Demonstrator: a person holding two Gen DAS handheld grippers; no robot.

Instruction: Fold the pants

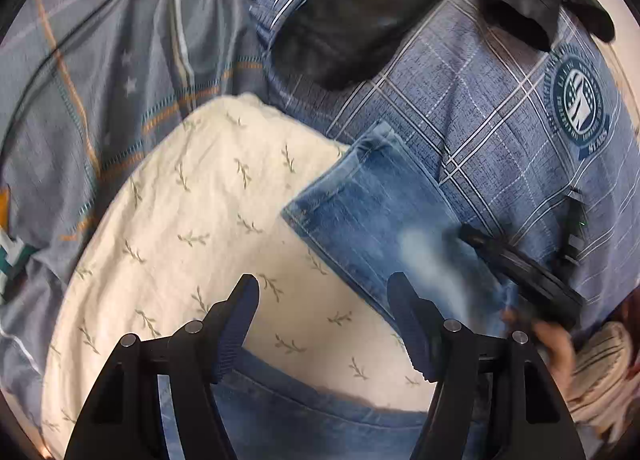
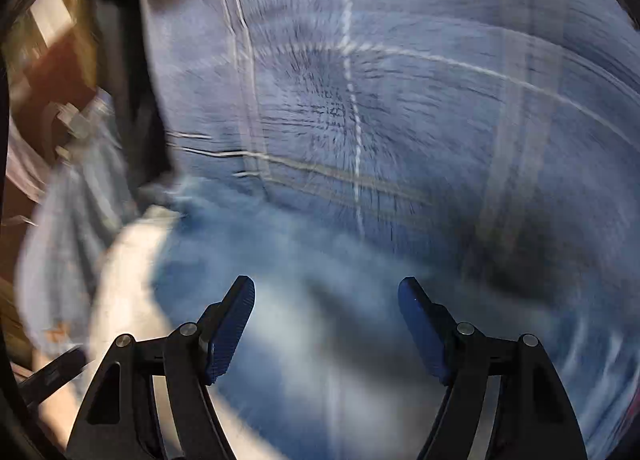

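Blue jeans lie on a cream leaf-print cover [image 1: 192, 212]. One folded leg end [image 1: 372, 220] runs diagonally at centre right, and another denim part [image 1: 304, 416] lies under my left gripper [image 1: 324, 292]. That gripper is open and hovers over the cover, its right finger next to the leg. The black body of the right tool [image 1: 524, 276] comes in blurred over the leg's right side, held by a hand [image 1: 560, 344]. In the right wrist view my right gripper [image 2: 326, 292] is open above blurred denim [image 2: 320, 320], with nothing between its pads.
A blue plaid bedsheet [image 1: 500, 120] with a round emblem [image 1: 578, 100] covers the surface and fills the far part of the right wrist view as the sheet [image 2: 400, 100]. A black garment [image 1: 360, 20] lies at the top. A greyer patterned sheet [image 1: 100, 80] lies at left.
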